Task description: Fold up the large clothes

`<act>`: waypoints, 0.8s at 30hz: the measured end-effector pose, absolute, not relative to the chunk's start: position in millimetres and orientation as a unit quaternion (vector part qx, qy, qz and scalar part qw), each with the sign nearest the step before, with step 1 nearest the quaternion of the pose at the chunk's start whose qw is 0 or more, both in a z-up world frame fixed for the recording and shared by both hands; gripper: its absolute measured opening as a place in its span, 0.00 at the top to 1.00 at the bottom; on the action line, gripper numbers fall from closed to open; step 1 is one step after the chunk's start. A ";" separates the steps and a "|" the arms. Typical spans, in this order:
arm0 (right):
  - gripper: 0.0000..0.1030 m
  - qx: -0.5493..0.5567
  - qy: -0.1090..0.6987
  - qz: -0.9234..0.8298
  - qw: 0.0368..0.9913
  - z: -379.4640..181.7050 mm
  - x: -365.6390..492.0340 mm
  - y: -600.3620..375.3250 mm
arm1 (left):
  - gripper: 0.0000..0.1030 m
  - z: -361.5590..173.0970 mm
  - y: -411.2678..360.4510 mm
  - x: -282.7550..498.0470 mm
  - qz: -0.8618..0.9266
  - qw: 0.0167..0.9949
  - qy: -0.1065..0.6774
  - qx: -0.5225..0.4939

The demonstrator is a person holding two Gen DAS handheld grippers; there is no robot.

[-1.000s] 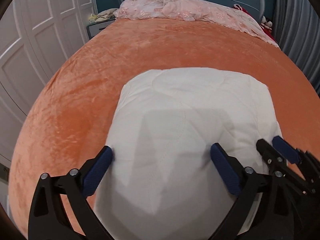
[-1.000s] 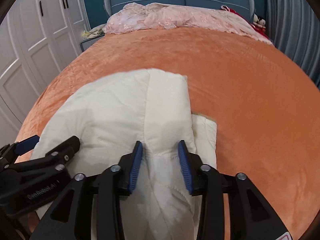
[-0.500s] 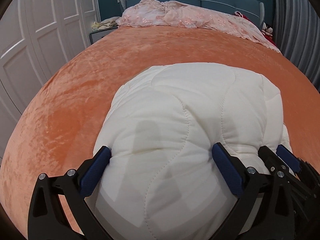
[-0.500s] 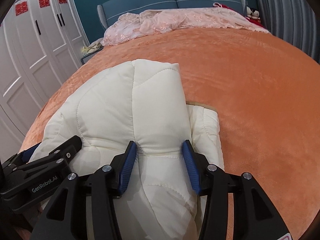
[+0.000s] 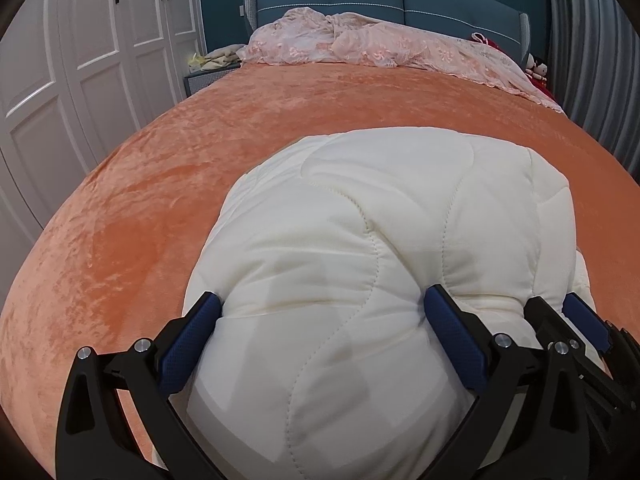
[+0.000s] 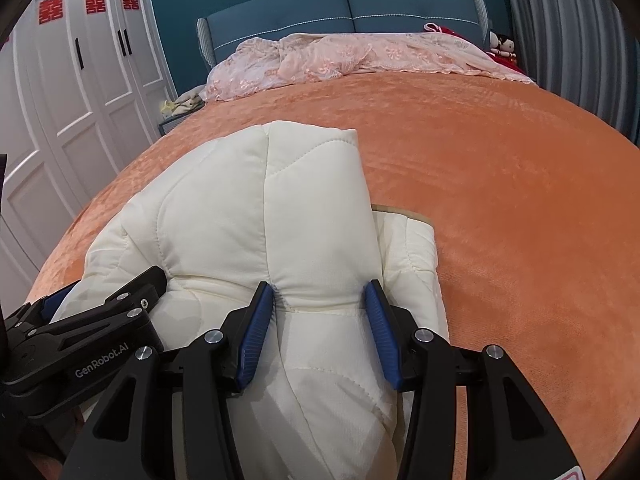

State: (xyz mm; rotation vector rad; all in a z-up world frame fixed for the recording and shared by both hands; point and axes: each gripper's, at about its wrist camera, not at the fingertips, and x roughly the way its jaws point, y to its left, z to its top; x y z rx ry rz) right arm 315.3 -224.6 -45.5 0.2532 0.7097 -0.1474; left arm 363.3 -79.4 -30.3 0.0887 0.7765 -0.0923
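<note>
Both my left tongs and right tongs are clenched on the cream quilted jacket over the orange bedspread.

Your left gripper was a matte black plastic frame with cut-out triangular windows, silver screw heads at each pivot, and dark blue textured pads lining its jaws. Your right gripper matched it (same black links, same silver screws), its blue pads finely ribbed. White "GenRobot.AI" lettering ran along the left gripper's side, seen from the right wrist.
</note>
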 end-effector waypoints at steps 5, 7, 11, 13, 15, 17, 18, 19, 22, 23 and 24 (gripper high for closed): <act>0.55 0.122 0.351 -0.072 0.926 -43.3 315.1 -224.2 | 0.04 -27.7 -80.3 361.1 -0.045 0.921 0.384 0.045; 0.55 0.115 0.364 -0.071 0.922 -38.7 312.0 -221.8 | 0.04 -22.9 -77.8 356.5 -0.050 0.918 0.391 0.045; 0.51 0.093 0.402 -0.067 0.908 -14.3 289.8 -216.6 | 0.04 -5.7 -67.1 331.9 -0.074 0.905 0.415 0.053; 0.51 0.106 0.412 -0.058 0.903 -7.2 271.4 -218.0 | 0.04 3.0 -57.7 310.8 -0.080 0.901 0.423 0.049; 0.51 0.114 0.426 -0.054 0.896 -3.9 248.7 -218.6 | 0.04 5.8 -48.8 289.5 -0.080 0.896 0.435 0.042; 0.51 0.115 0.440 -0.053 0.889 -5.9 230.0 -216.4 | 0.04 4.3 -42.8 273.5 -0.079 0.891 0.446 0.037; 0.51 0.114 0.447 -0.053 0.885 -9.2 223.0 -214.8 | 0.04 0.9 -39.3 264.1 -0.078 0.886 0.455 0.035; 0.51 0.113 0.452 -0.054 0.883 -11.9 219.0 -213.6 | 0.04 -1.6 -38.2 258.7 -0.075 0.884 0.460 0.035; 0.50 0.106 0.466 -0.061 0.876 -22.5 210.6 -207.9 | 0.04 -8.9 -37.5 247.2 -0.066 0.881 0.467 0.041; 0.50 0.104 0.468 -0.063 0.875 -25.1 209.7 -206.5 | 0.04 -10.8 -38.3 245.3 -0.064 0.880 0.468 0.043; 0.50 0.104 0.469 -0.064 0.875 -27.3 209.3 -205.3 | 0.04 -13.0 -39.3 243.6 -0.061 0.880 0.469 0.047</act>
